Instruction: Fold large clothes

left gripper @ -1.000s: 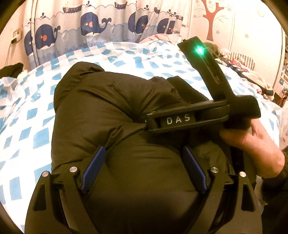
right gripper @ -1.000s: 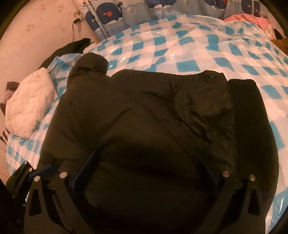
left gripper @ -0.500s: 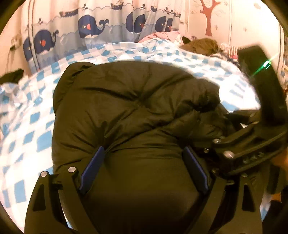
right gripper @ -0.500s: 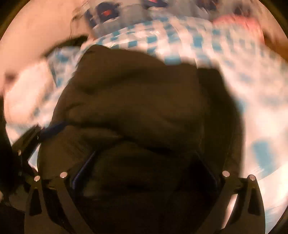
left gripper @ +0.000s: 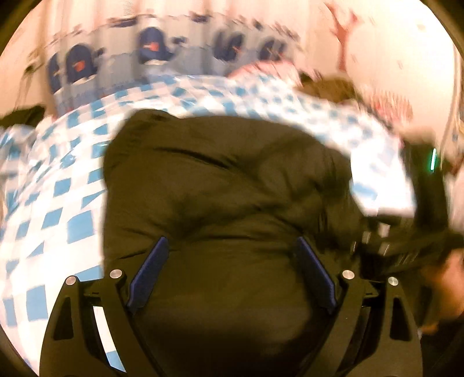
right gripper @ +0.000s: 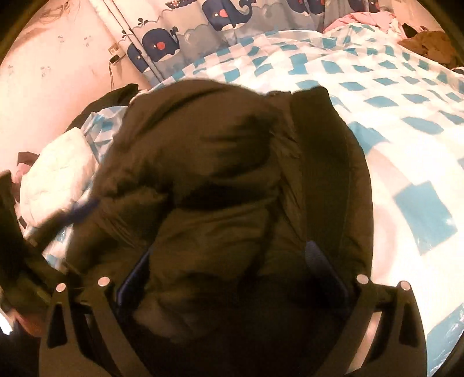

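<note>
1. Jacket [left gripper: 220, 185]: a dark, puffy garment bunched into a thick bundle on the blue-and-white checked bedspread [left gripper: 72, 185]. It fills the space ahead of both grippers and bulges up between each pair of fingers.
2. Left gripper [left gripper: 232, 272] has its blue pads [left gripper: 148, 275] spread wide, with padded fabric mounded between them. Whether the pads press on it, I cannot tell.
3. Right gripper [right gripper: 232, 278] also stands wide, its pads sunk in shadow on either side of a fold of the jacket; grip or mere straddle cannot be told.
4. Around: a whale-print curtain [right gripper: 179, 37] hangs behind the bed, a white quilted cushion [right gripper: 58, 174] lies just beside the jacket's left edge in the right wrist view, and pink clothes [right gripper: 365, 18] are heaped at the far side.
5. Compared with a second ago, the right gripper [left gripper: 411, 237] no longer lies across the jacket's middle in the left wrist view; it now shows at the right edge, and the folded-over top now hides the lining and waistband.
</note>
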The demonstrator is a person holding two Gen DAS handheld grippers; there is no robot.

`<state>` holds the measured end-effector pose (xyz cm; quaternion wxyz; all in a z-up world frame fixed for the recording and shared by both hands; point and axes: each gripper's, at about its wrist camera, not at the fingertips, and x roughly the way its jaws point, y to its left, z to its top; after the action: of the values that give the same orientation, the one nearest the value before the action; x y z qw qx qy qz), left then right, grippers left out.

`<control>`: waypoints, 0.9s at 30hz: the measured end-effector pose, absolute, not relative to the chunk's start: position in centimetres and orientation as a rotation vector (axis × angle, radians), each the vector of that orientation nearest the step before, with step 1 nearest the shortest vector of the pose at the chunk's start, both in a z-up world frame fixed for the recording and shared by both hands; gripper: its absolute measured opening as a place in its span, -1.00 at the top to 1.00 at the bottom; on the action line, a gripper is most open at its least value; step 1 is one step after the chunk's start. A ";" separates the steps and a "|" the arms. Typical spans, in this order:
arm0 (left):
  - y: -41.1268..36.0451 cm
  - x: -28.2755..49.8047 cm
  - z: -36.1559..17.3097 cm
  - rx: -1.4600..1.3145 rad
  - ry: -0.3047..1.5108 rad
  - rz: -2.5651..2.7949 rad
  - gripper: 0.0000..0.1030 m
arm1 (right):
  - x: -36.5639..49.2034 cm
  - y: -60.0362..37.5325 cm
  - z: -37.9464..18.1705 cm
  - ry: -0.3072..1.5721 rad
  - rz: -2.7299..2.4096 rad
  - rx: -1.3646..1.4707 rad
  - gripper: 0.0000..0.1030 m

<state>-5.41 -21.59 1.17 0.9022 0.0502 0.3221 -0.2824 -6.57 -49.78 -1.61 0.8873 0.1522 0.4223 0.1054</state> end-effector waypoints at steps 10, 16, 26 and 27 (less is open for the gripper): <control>-27.0 7.2 0.7 0.100 0.842 -0.514 -0.75 | -6.7 -47.8 -2.8 0.897 0.179 0.164 -0.88; -27.3 7.7 -0.3 0.162 0.886 -0.485 -0.78 | -7.4 -50.9 -0.1 0.857 0.306 0.367 -0.88; -11.7 4.1 -1.6 -0.235 1.000 -0.389 -0.78 | -3.8 -52.4 -3.7 0.989 0.195 0.250 -0.90; -10.5 4.1 -2.5 -0.315 1.043 -0.411 -0.78 | -3.8 -52.8 -3.2 1.006 0.202 0.273 -0.89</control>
<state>4.12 -10.50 -2.48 0.8353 -0.1488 0.4924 -0.1941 -3.84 -52.78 -3.22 0.8624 0.1301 0.4797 0.0963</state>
